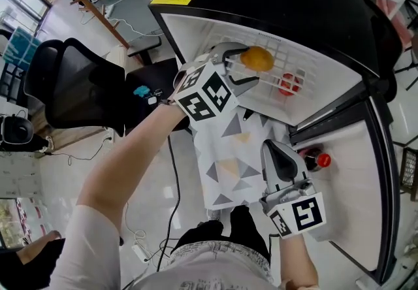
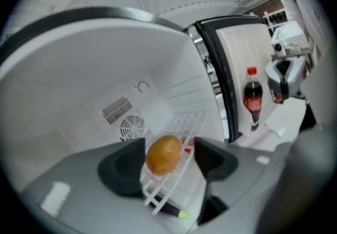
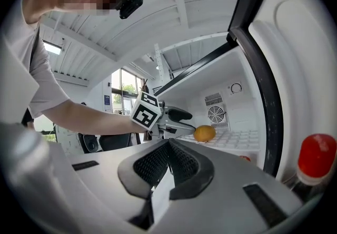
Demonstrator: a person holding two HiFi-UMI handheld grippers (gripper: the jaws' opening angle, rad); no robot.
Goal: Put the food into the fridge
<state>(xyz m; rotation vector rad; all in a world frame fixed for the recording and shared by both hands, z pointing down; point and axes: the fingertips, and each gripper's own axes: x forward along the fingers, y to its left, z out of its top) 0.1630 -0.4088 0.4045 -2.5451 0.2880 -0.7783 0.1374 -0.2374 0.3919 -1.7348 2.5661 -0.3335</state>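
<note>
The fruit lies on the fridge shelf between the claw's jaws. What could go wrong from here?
The orange fruit sits near the front edge of the wire shelf, and the left claw is open around it. Pulling back carelessly could nudge it off. Being round, it may also roll on the bars.

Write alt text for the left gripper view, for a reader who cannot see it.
An orange fruit sits on a white wire shelf inside the fridge, between the left gripper's open jaws. A cola bottle stands in the door.
</note>
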